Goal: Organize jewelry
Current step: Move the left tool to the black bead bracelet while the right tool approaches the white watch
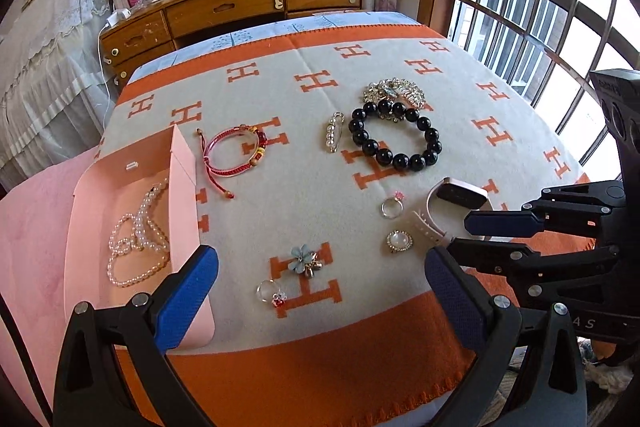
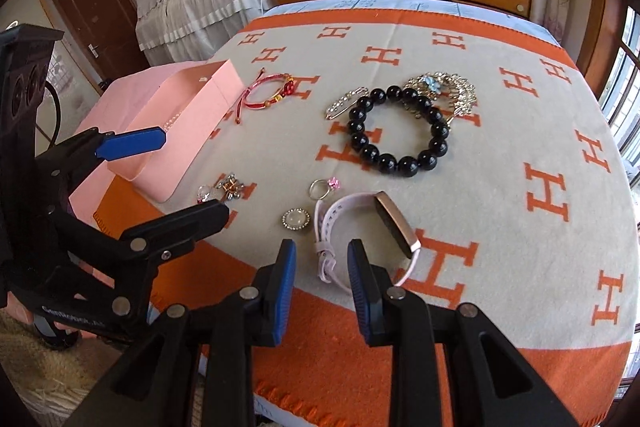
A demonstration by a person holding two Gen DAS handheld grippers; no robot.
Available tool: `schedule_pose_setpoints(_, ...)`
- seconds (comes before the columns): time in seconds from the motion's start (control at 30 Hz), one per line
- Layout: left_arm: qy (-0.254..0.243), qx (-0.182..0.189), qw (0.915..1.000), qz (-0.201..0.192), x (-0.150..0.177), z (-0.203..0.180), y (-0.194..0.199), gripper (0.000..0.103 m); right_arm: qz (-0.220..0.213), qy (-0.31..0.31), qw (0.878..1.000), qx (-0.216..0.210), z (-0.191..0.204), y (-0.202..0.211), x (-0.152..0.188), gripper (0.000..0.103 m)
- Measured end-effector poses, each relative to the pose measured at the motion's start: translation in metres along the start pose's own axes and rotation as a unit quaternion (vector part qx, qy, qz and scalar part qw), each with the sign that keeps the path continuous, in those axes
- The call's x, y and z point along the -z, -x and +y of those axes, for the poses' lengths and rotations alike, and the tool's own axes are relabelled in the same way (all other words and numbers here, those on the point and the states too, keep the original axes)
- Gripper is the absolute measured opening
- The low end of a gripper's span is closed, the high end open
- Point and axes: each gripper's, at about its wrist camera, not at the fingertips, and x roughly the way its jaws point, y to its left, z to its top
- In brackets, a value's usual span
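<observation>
Left wrist: cream-and-orange H-patterned blanket (image 1: 304, 195) strewn with jewelry, pearl strands (image 1: 138, 239) inside pink box (image 1: 132, 211); wooden drawers (image 1: 224, 11), barred window (image 1: 532, 11) behind. Left gripper (image 1: 320, 267) spread wide, empty.

Right wrist: right gripper (image 2: 322, 267) narrowly parted above pink watch (image 2: 360, 227), gripping nothing.

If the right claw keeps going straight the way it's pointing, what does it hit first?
Most likely the pink watch: the right claw hangs open with the watch's strap just ahead between its fingers, though depth is hard to judge.

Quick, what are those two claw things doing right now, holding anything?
Left gripper: open wide, holding nothing.
Right gripper: jaws partly open, empty, above the pink watch.
</observation>
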Motion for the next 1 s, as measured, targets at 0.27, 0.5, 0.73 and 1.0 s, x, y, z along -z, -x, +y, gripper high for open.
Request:
schedule_pose_setpoints(0.27,0.014,0.004,0.9998,0.013,-0.001,0.004,-0.006,0.102,0.022,0.006,1.000,-0.019,-0.002,-0.017,0.004,0.027)
schedule_pose_setpoints(0.5,0.010,0.018,0.9996,0.021,-0.012,-0.004,-0.015,0.102,0.011,-0.009,0.999,-0.032,-0.015,-0.015,0.005,0.011)
schedule_pose_setpoints(0.73,0.034,0.060,0.9962,0.053,-0.045,-0.012,-0.043,0.092,-0.026,-0.055,0.998,-0.030,-0.040,0.001,0.004,0.010)
schedule_pose_setpoints(1.0,0.084,0.073,0.9872,0.115,-0.090,-0.020,-0.097,0.059,-0.048,-0.074,0.995,-0.037,-0.058,0.014,0.008,0.010)
